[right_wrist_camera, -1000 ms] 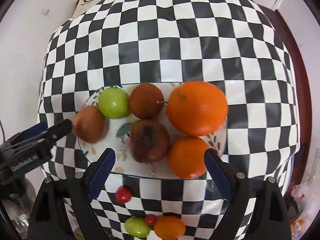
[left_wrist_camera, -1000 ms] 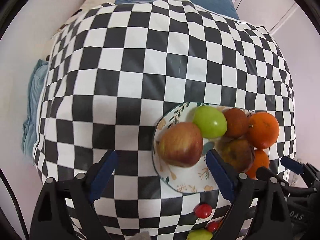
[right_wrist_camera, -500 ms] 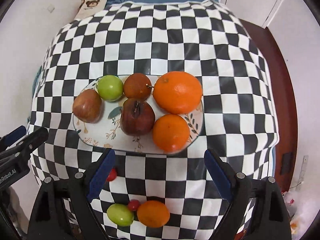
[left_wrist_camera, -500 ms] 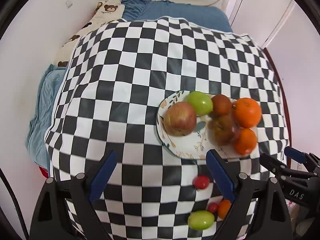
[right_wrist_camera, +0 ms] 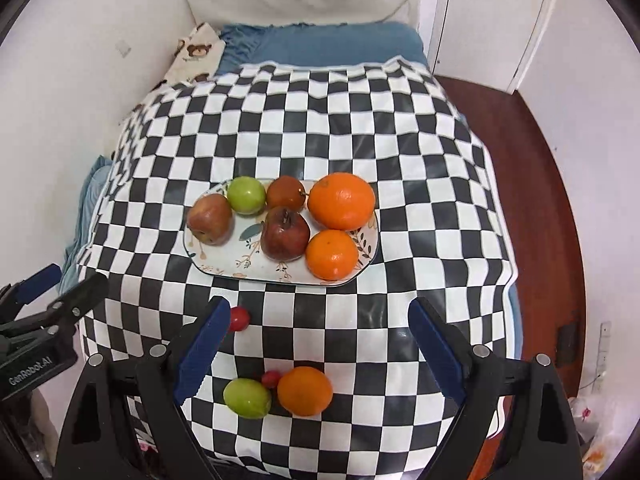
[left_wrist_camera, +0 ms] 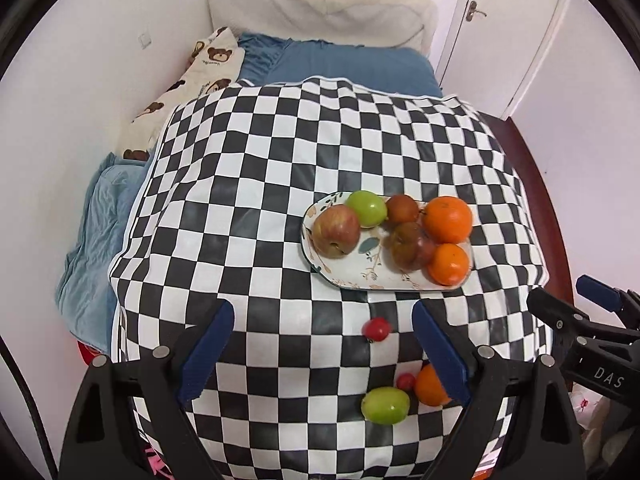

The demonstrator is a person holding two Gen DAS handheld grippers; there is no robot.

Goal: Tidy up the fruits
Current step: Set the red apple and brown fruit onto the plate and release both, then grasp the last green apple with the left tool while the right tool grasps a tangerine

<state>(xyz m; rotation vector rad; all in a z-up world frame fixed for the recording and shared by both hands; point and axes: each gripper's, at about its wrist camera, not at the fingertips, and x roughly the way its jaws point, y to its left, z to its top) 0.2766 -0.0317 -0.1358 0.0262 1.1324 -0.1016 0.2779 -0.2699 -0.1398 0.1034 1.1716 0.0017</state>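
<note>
On the checkered cloth (right_wrist_camera: 360,128), the floral plate (right_wrist_camera: 224,264) holds six fruits; both grippers gape empty.

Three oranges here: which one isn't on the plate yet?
The orange lying on the checkered cloth near the front edge, touching a green fruit. The other two oranges sit together at the plate's right end.

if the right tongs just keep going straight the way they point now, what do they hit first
Probably the bare checkered cloth, between the plate and the loose orange. The right tongs are open and empty; depth is hard to judge.
</note>
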